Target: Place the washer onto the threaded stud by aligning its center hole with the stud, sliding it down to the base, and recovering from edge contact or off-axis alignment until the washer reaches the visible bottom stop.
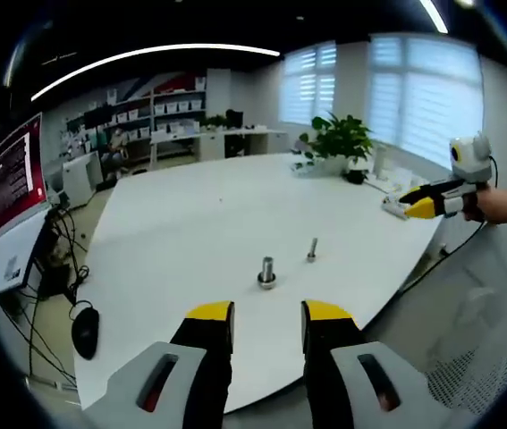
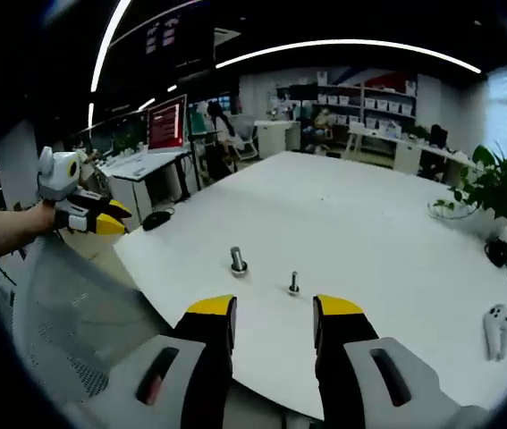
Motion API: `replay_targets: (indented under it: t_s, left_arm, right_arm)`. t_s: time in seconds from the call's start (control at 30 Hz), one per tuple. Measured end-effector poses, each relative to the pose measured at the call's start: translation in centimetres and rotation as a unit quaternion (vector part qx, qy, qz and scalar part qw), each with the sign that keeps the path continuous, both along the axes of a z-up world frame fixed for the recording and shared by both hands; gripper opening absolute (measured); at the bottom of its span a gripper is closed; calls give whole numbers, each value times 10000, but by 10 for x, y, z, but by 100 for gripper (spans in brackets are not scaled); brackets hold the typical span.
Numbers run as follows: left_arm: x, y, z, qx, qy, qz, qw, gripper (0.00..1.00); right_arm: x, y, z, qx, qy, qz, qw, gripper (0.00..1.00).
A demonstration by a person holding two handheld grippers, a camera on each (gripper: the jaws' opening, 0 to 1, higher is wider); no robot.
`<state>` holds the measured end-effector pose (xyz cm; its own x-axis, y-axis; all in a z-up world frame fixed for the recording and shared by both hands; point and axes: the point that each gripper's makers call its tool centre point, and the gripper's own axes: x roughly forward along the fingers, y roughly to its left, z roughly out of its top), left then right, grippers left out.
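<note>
Both yellow-tipped left tongs (image 1: 266, 313) and right tongs (image 2: 273, 309) stand apart and empty above the white surface (image 1: 190, 223), so gripping the small metal washer-ringed stud (image 1: 266, 273) near the thinner bolt (image 1: 311, 251) risks off-axis jamming.

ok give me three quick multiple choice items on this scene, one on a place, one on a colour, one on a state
1. Where do the two metal studs stand?
A. on the white table
B. on the floor
C. on a shelf

2. What colour are the claw tips?
A. red
B. yellow
C. green

3. What state is the left claw in?
A. shut on a washer
B. shut on a stud
C. open, holding nothing

Answers: 1 A, the larger stud and smaller stud stand upright on the white table. 2 B, the right claw has yellow tips. 3 C, the left claw shows a bare gap.
</note>
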<state>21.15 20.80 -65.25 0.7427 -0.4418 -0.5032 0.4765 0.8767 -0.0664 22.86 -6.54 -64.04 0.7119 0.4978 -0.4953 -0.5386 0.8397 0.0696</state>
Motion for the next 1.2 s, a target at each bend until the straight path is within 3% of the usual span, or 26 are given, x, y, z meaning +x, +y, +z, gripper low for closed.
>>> replay_targets:
  t_s: [0.07,0.1,0.23,0.33,0.4,0.5,0.63,0.73,0.83,0.93,1.07,1.2]
  left_arm:
    - [1,-2,4,-145,-33,-3,9999,30]
    - [2,-8,12,-423,-138,-34,9990,32]
    - [3,-4,13,-326,-210,26,9992,33]
    - [5,0,11,-255,-197,161,9994,32]
    - [6,2,16,-238,-304,230,9990,32]
    - [6,6,21,-325,-408,334,9981,32]
    - [11,17,29,-511,-565,649,9950,32]
    - [13,23,28,-556,-545,778,9939,32]
    - [14,20,30,-576,-584,728,9940,34]
    - [12,26,20,-219,-438,833,9953,33]
    - [12,26,22,-293,-484,854,9947,33]
    - [11,30,20,-262,-445,957,9941,32]
  right_arm:
    - [-7,0,0,103,-7,-9,9999,39]
    - [-9,0,-1,118,-54,12,9999,40]
    - [-9,3,-8,291,-27,-56,9996,40]
    - [-5,-1,-1,439,-181,-115,9988,41]
    - [-6,-3,-3,513,-96,-155,9985,41]
    - [-8,1,-8,407,-19,-84,9991,41]
    - [-10,9,-6,254,-159,141,9995,41]
    - [-13,9,-18,121,116,200,9997,42]
    - [-14,9,-19,222,211,152,9994,42]
    - [-13,6,-20,75,151,122,9998,42]
    - [-17,10,-25,-139,178,311,9993,41]
    - [-17,8,-25,-131,183,241,9995,41]
